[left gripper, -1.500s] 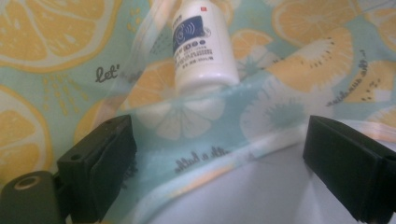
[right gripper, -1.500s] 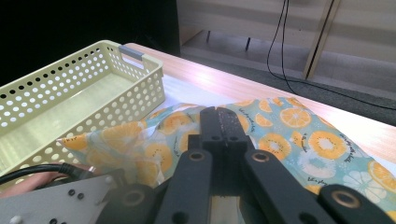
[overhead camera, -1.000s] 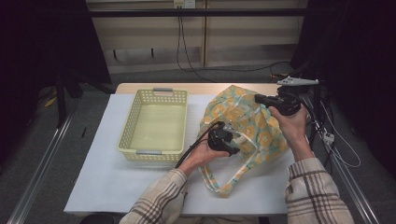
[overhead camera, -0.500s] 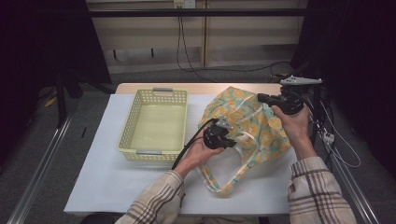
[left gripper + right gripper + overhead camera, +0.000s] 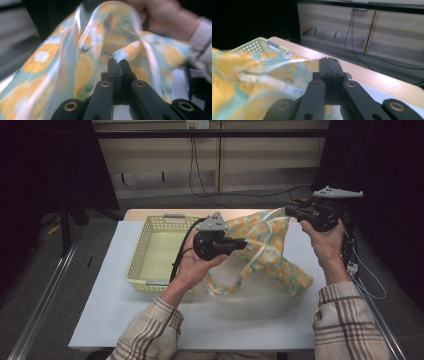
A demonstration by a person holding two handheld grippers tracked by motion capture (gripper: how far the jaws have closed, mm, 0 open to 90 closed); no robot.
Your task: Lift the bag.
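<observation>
A cloth bag [image 5: 272,252] printed with orange slices on pale blue hangs above the white table [image 5: 240,322], stretched between both grippers. My left gripper [image 5: 243,242] is raised over the table's middle, beside the basket, and is shut on a fold of the bag's rim [image 5: 120,53]. The fabric [image 5: 85,67] spreads blurred beyond its jaws. My right gripper [image 5: 289,210] is held high at the right and is shut on the bag's far edge [image 5: 294,62]. One long handle loop [image 5: 225,285] dangles down to the table.
A pale yellow perforated basket [image 5: 137,255] with nothing in it stands on the table's left half. A wooden strip [image 5: 372,77] edges the table's far side, with cables and a low shelf behind. Dark curtains flank both sides.
The left hand has risen sharply, pulling the bag's rim up off the table. The right hand rose slightly. The bag now hangs spread between the two grippers.
</observation>
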